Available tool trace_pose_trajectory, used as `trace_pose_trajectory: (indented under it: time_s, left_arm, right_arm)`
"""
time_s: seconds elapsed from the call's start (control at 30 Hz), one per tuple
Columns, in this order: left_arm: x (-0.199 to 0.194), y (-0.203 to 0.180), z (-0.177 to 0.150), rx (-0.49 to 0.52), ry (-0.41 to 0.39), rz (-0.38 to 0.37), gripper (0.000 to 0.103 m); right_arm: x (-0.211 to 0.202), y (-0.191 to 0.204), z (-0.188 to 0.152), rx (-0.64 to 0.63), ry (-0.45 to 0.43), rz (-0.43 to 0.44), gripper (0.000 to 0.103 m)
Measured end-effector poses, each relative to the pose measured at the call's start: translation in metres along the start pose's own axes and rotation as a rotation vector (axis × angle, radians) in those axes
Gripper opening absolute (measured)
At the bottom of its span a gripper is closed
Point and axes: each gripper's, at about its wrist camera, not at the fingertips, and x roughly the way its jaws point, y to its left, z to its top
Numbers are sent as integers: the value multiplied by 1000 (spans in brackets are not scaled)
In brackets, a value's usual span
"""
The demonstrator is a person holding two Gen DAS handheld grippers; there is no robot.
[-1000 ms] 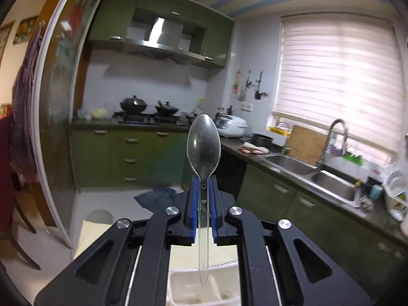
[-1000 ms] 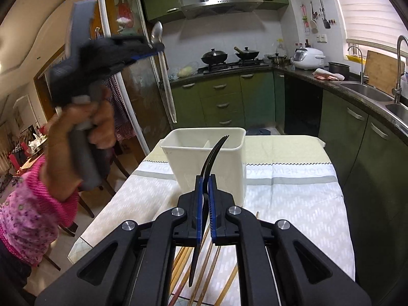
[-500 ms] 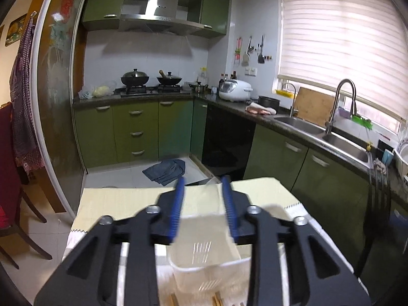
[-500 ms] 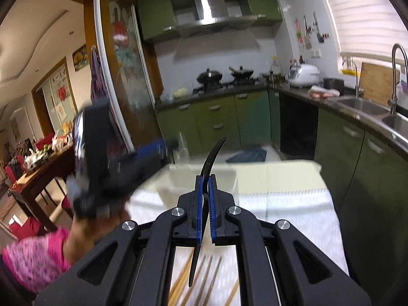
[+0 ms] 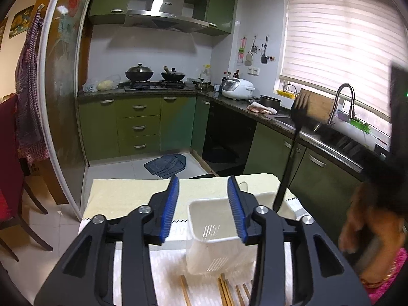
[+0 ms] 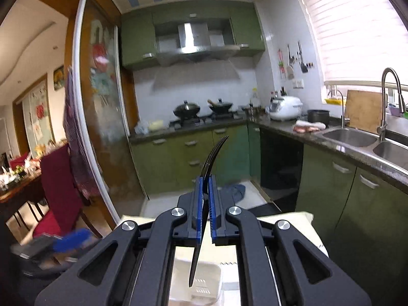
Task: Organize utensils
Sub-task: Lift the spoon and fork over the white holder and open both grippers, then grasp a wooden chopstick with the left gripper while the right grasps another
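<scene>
step: fork drop | right tool (image 6: 204, 204) clamping fork (image 6: 213, 158), hanging over bin (image 5: 216, 219) | left tool (image 5: 203, 204) just opening, empty | next: lowering handle in, releasing

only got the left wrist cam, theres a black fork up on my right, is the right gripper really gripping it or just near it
Observer: Gripping it. The right gripper has its fingers shut on the black fork, tines up.
Operator: where does the handle end point
Observer: Down, with its tip hanging over the white utensil holder.
Operator: whats past the red chair on my left
Observer: A dark wooden dining table, crowded with small items too blurred to name.
</scene>
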Motion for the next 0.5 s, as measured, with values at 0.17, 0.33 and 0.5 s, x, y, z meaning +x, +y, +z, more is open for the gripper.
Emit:
trace_pose_trajectory:
  time_s: [0.17,0.33,0.5]
  left_arm:
    - [-6,10,-4,-35,39,-10,44]
    - [-9,15,-10,-41,77,3,45]
    - [-11,17,-20,-48,157,25,52]
  right_arm:
    - [28,-3,-35,0,82,7,7]
    - [30,0,-56,-26,123,-2,26]
    - [0,-7,-56,1,99,7,26]
